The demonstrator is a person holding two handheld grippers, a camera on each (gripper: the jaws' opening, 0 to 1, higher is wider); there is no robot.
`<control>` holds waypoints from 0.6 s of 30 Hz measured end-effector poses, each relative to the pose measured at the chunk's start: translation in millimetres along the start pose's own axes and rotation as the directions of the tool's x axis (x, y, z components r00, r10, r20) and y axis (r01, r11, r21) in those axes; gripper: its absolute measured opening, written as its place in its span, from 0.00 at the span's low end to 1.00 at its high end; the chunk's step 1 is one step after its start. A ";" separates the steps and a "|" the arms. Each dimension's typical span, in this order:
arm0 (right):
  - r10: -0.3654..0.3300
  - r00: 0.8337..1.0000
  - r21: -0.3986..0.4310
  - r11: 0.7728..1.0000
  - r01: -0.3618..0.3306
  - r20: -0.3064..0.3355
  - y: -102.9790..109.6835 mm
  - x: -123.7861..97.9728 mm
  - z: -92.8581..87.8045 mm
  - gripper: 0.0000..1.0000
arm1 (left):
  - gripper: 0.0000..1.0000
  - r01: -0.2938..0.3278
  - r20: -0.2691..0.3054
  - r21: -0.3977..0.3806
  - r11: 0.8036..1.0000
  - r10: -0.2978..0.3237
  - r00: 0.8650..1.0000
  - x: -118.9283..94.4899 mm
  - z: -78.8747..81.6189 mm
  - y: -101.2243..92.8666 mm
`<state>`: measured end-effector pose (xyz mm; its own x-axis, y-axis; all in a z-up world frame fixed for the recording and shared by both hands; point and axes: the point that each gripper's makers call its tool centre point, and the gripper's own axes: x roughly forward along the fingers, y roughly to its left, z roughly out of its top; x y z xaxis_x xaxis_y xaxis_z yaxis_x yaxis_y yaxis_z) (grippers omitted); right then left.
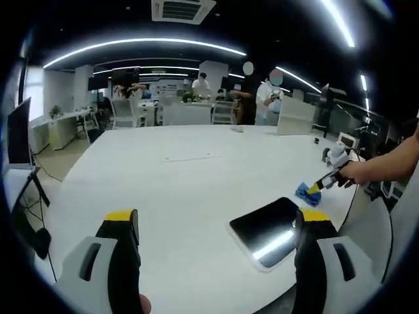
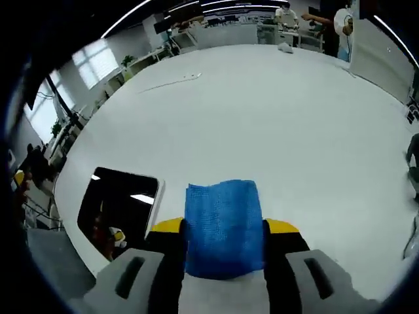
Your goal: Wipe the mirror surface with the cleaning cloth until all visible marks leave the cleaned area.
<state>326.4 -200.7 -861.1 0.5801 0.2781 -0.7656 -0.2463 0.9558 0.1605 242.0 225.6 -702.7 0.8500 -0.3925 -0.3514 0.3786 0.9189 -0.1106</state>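
The mirror (image 1: 267,228) is a dark, rounded rectangle with a white rim. It lies flat near the table's front right edge and reflects a ceiling light. My left gripper (image 1: 218,219) stands open over the table, nothing between its yellow-tipped jaws, with the mirror just inside its right jaw. A person's hand holds my right gripper (image 1: 325,181) by the mirror's far corner, shut on the blue cleaning cloth (image 1: 308,193). In the right gripper view the blue cloth (image 2: 222,226) sits between the jaws of the right gripper (image 2: 224,227). There the mirror (image 2: 120,208) lies to the left, apart from the cloth.
The large white table (image 1: 183,163) stretches far ahead. Several people (image 1: 268,95) stand at its far end beside a white box (image 1: 294,115). A monitor (image 1: 18,134) stands at the left, with chairs and desks behind. The table's edge (image 2: 62,196) runs close to the mirror.
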 end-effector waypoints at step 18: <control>0.135 0.940 -0.121 0.988 -0.101 0.315 -48.5 -120.4 12.6 0.98 | 0.99 -0.070 0.008 0.000 0.998 0.070 0.998 -23.9 -20.5 -7.4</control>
<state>278.3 -279.3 -768.9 0.7563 0.4200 -0.5017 -0.3957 0.9042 0.1604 211.4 229.0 -712.5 0.8774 -0.3274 -0.3507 0.3180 0.9442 -0.0858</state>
